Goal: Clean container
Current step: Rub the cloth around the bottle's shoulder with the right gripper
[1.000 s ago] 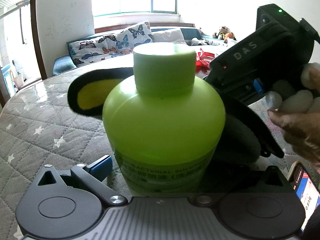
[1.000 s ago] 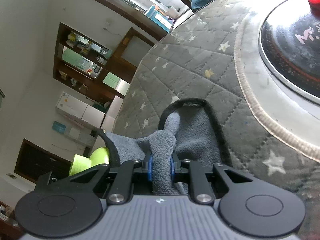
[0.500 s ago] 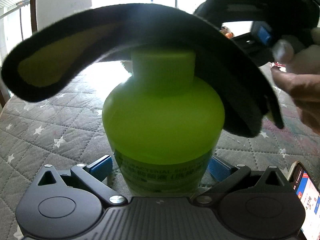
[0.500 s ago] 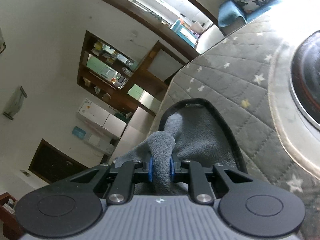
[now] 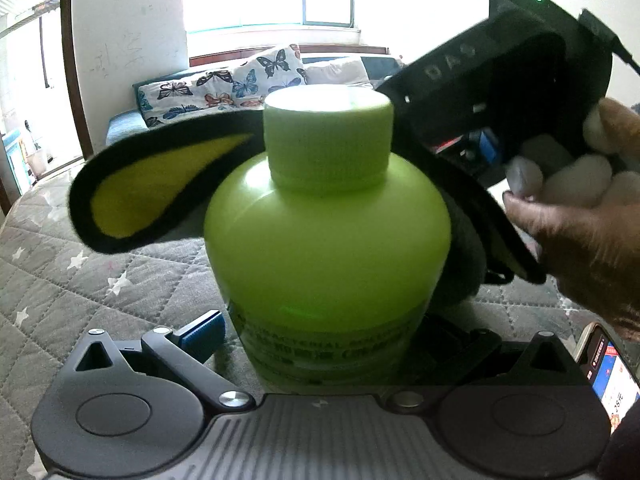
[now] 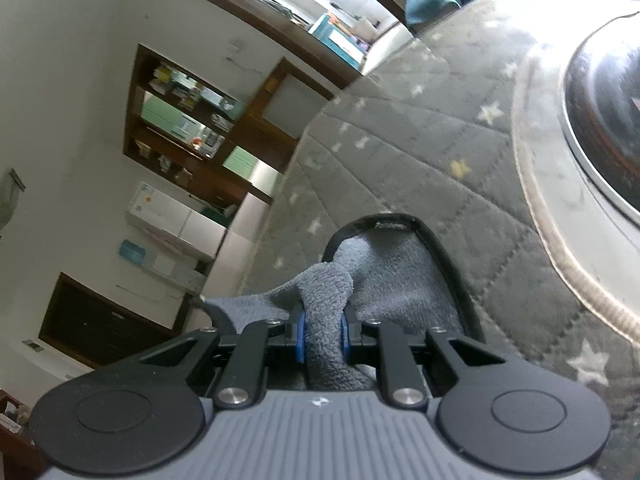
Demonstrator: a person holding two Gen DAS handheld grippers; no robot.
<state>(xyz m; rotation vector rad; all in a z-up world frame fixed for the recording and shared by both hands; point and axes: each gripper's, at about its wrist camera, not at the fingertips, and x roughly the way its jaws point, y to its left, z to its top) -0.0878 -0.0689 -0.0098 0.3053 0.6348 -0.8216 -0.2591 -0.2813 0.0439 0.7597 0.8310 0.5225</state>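
Observation:
A lime-green bottle with a ribbed green cap stands upright between the fingers of my left gripper, which is shut on its lower body. Behind its neck and right shoulder hangs a cloth, yellow on one face, grey on the other, edged in black. My right gripper, held by a hand, comes in from the upper right. In the right wrist view that gripper is shut on a bunched fold of the grey cloth.
The table wears a grey quilted cover with stars. A phone lies at the right edge near my left gripper. A round black glass-topped appliance sits on the table to the right. A sofa with butterfly cushions stands behind.
Half a second ago the cloth arched over the top of the cap. It has now come back down behind the bottle's neck and shoulder. The bottle and my left gripper have not moved.

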